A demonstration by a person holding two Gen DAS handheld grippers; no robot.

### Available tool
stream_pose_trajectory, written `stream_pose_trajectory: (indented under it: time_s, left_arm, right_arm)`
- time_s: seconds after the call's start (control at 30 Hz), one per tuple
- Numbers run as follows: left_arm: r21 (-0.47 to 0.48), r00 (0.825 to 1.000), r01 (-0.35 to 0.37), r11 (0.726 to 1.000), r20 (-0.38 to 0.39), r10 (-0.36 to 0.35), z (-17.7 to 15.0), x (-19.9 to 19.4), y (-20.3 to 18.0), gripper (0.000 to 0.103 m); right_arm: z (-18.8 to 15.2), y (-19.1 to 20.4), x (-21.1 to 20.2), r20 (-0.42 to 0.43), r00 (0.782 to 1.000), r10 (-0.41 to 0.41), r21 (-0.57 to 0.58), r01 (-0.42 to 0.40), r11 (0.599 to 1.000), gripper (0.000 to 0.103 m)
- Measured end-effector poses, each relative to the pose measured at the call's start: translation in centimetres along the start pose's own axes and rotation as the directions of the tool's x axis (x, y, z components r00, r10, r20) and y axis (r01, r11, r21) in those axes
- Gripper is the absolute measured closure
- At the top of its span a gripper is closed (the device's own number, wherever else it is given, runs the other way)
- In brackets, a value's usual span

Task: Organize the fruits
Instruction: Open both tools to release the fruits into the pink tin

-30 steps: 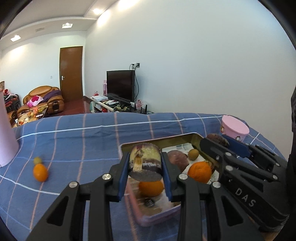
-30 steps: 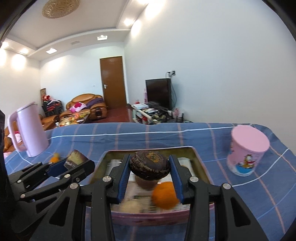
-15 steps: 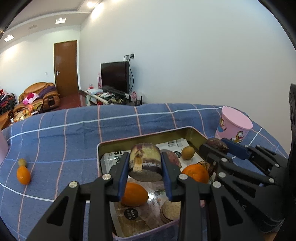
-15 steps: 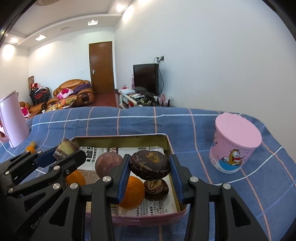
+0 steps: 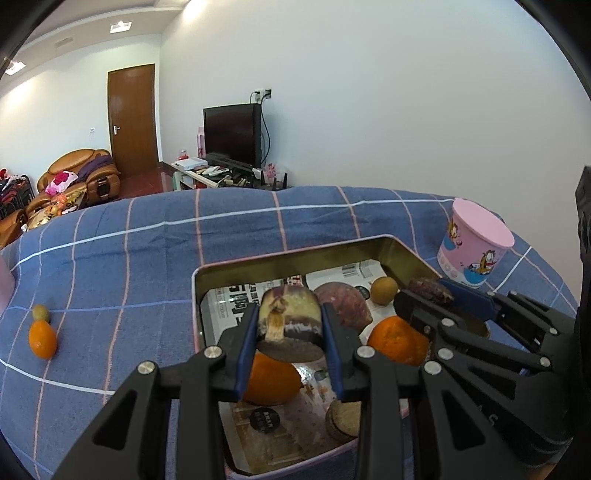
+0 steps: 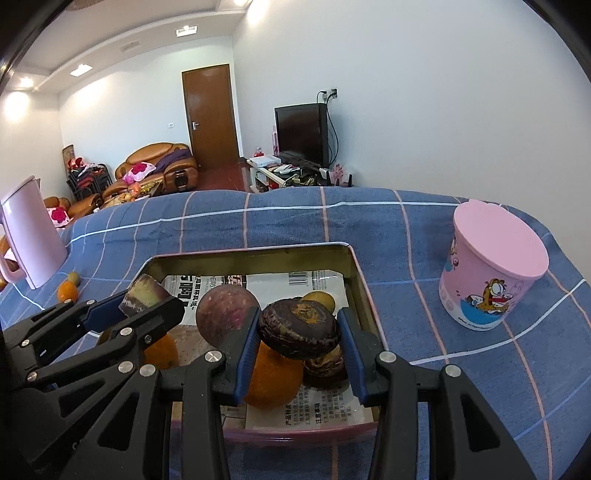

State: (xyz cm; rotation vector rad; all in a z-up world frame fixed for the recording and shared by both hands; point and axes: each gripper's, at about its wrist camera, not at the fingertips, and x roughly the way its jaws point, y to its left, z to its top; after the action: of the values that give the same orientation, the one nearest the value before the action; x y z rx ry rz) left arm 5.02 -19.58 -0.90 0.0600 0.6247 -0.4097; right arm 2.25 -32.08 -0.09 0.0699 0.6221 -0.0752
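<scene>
Pink jug (image 6: 29, 236) cut off left.

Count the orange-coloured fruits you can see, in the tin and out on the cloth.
3. Two lie in the tin: one orange below the left gripper's fingers, another orange to its right. A small orange fruit sits on the cloth. The grippers may hide more.

Both views were bright and evenly lit. Recessed ceiling lights (image 6: 186, 30) glowed overhead, blooming white on the upper wall (image 5: 332, 74). Focus was crisp, no motion blur. Fisheye bending curved the room's lines, and dark vignette crept into every corner. Soft shadows pooled inside the tin's wall (image 6: 251, 262), under the fruit.
</scene>
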Motion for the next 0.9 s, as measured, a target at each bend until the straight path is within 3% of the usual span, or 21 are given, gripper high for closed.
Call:
stream_pose_trajectory:
  time_s: [0.3, 0.37, 0.53, 0.6, 0.8, 0.9]
  left_arm:
    - [-0.002, 1.0, -0.019, 1.0, 0.009, 0.019, 0.0, -0.4, 0.1, 0.067]
    - [-0.001, 0.999, -0.031, 1.0, 0.021, 0.031, 0.0, -0.6, 0.2, 0.062]
    - [-0.012, 0.995, -0.069, 0.998, 0.078, 0.069, -0.1, -1.8, 0.5, 0.028]
    - [-0.014, 0.992, -0.073, 0.997, 0.103, 0.074, -0.2, -2.3, 0.6, 0.021]
    - [-0.03, 0.981, -0.108, 0.994, 0.157, 0.112, 0.0, -3.4, 1.2, 0.0]
    - [-0.056, 0.98, -0.082, 0.995, 0.175, 0.091, 0.2, -4.0, 1.8, 0.0]
  right_arm:
    - [0.0, -0.5, 0.2, -0.008, 0.999, 0.047, 0.033, -0.046, 0.998, 0.058]
    - [0.0, -0.7, 0.4, -0.016, 0.998, 0.058, 0.049, -0.058, 0.997, 0.058]
    - [-0.2, -2.0, 0.4, -0.006, 0.996, 0.091, 0.13, -0.089, 0.987, 0.058]
    - [-0.3, -2.5, 0.5, -0.005, 0.994, 0.11, 0.164, -0.108, 0.981, 0.058]
    - [-0.4, -2.8, -0.1, 0.024, 0.991, 0.131, 0.192, -0.133, 0.972, 0.058]
    - [-0.3, -3.0, -1.1, 0.081, 0.984, 0.157, 0.204, -0.17, 0.964, 0.05]
